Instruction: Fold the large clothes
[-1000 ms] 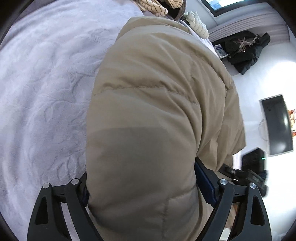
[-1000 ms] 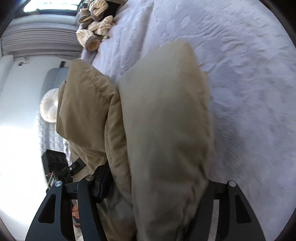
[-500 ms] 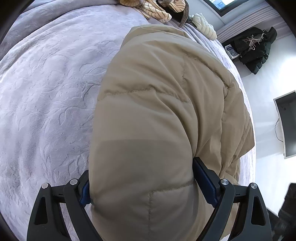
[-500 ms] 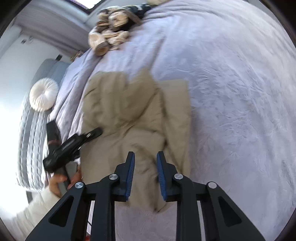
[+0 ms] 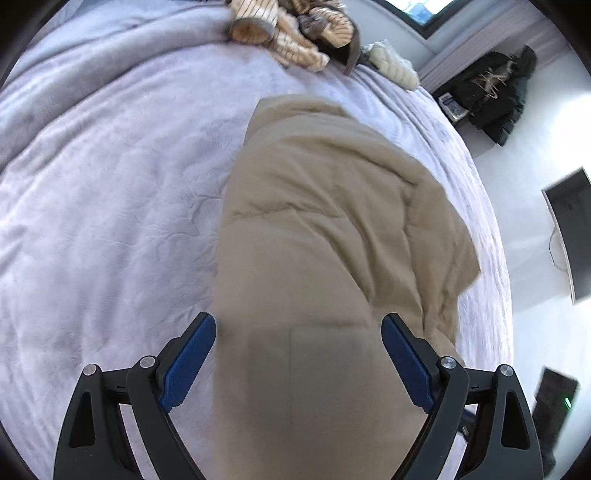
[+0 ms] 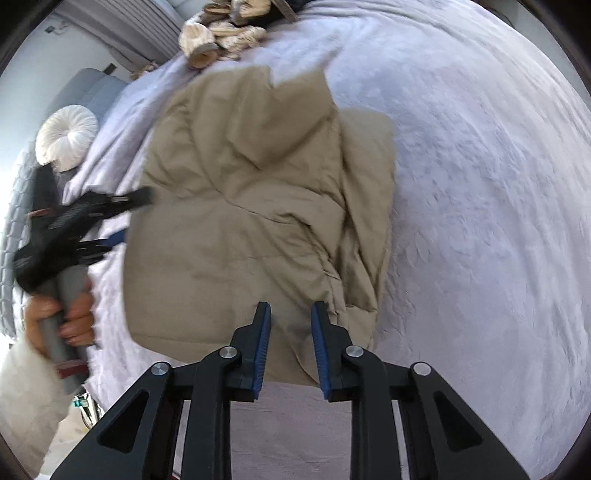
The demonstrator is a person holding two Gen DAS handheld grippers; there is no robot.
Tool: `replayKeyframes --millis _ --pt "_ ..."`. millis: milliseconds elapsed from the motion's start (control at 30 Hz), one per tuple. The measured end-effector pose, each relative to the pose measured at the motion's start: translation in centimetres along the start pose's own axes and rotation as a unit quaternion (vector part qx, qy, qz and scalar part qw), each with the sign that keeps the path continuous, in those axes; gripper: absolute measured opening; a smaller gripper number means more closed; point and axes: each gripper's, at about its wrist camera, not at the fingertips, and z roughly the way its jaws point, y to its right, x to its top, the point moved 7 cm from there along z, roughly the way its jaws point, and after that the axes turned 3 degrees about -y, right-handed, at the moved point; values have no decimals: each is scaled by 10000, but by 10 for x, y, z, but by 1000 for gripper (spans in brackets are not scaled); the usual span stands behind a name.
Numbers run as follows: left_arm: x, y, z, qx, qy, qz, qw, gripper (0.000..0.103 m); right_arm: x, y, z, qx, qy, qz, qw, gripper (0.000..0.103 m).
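Note:
A tan puffer jacket (image 6: pixel 258 206) lies folded on the lilac bedspread (image 6: pixel 480 221). In the left wrist view the jacket (image 5: pixel 325 258) fills the middle, and my left gripper (image 5: pixel 297 328) stands wide open with its blue pads either side of the jacket's near end, not pinching it. My left gripper also shows in the right wrist view (image 6: pixel 122 218), at the jacket's left edge. My right gripper (image 6: pixel 290 314) hovers over the jacket's near edge, its jaws a narrow gap apart and holding nothing.
A heap of striped and cream clothes (image 5: pixel 295 33) lies at the far end of the bed. A round white cushion (image 6: pixel 68 136) sits by a grey chair. A dark monitor (image 5: pixel 569 229) and black clothing (image 5: pixel 491 96) lie beyond the bed's right edge.
Both grippers have let go of the jacket, the right one first, and drawn back. The jacket dropped from hanging in the jaws to lying on the bed.

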Motion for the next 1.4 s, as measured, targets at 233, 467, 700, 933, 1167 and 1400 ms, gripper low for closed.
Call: replayKeyframes --millis 233,467,700,933,1167,1400 --pt "-49 10 -12 352 -78 556 9978 92 -12 25 39 -242 -270 355 9987 15" --pt "-91 15 29 730 -335 899 9927 95 -23 35 74 -433 -403 195 9981 13" --pt "-92 13 28 746 -396 789 9933 95 -15 25 13 -311 -7 234 9992 14" --pt "-92 13 33 850 -417 833 9920 96 69 6 -36 -150 1236 190 9920 14" --pt "-91 20 35 877 -466 878 9912 99 92 47 65 -271 421 961 9941 13" --pt "-90 21 36 957 -515 865 9903 99 88 49 79 -404 321 750 9958 13"
